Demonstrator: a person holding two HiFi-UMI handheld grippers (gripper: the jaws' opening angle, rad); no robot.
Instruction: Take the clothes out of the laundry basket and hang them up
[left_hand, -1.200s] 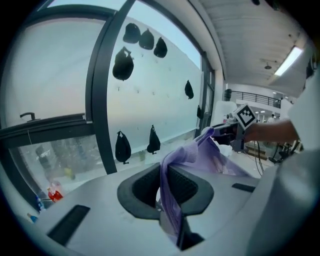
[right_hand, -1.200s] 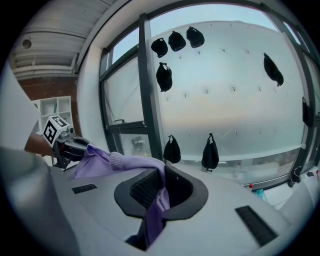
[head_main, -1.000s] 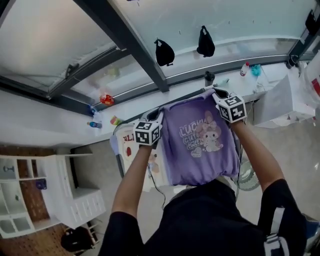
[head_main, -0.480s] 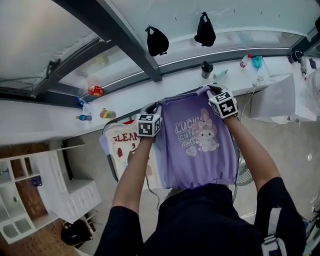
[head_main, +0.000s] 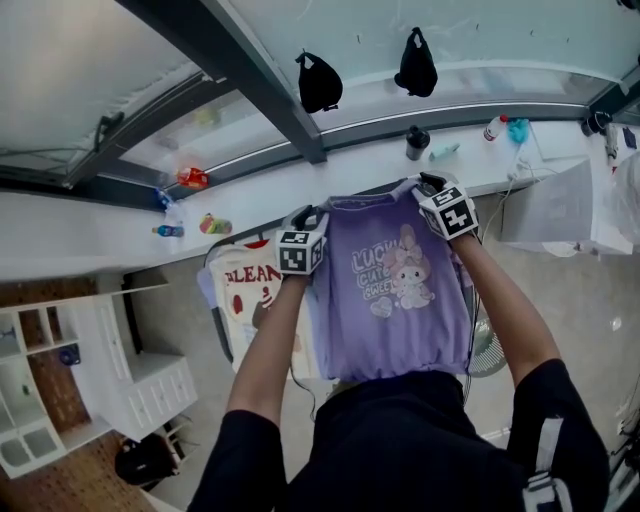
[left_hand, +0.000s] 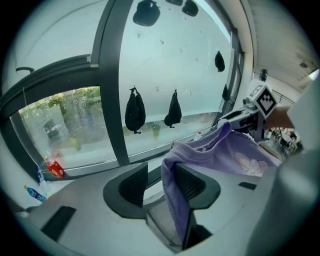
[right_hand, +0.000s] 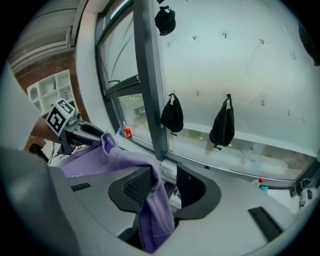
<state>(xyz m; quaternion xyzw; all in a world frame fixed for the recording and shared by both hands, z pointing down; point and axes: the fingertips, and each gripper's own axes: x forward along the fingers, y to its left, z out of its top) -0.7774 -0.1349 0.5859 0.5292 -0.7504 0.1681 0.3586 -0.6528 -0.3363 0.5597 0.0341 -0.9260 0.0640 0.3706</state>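
A purple shirt (head_main: 400, 290) with a cartoon print hangs spread between my two grippers in front of the window. My left gripper (head_main: 305, 215) is at its left shoulder and my right gripper (head_main: 430, 185) at its right shoulder. In the left gripper view the left gripper (left_hand: 162, 175) is opening; the purple shirt (left_hand: 225, 150) lies against the right-hand pad, with a gap to the other. In the right gripper view the right gripper (right_hand: 167, 182) is opening too; the purple shirt (right_hand: 95, 160) is draped over the left-hand pad, clear of the other.
A white shirt with red print (head_main: 250, 290) hangs just left of the purple one. Two black bags (head_main: 318, 82) (head_main: 416, 65) hang on the window above a sill (head_main: 350, 170) with a cup and bottles. A dark window post (head_main: 250, 80) runs diagonally. White shelves (head_main: 60, 390) stand lower left.
Both grippers and the purple shirt have shifted slightly in the head view since a second ago, and the shirt now hangs straighter. Little differs over the last half second.
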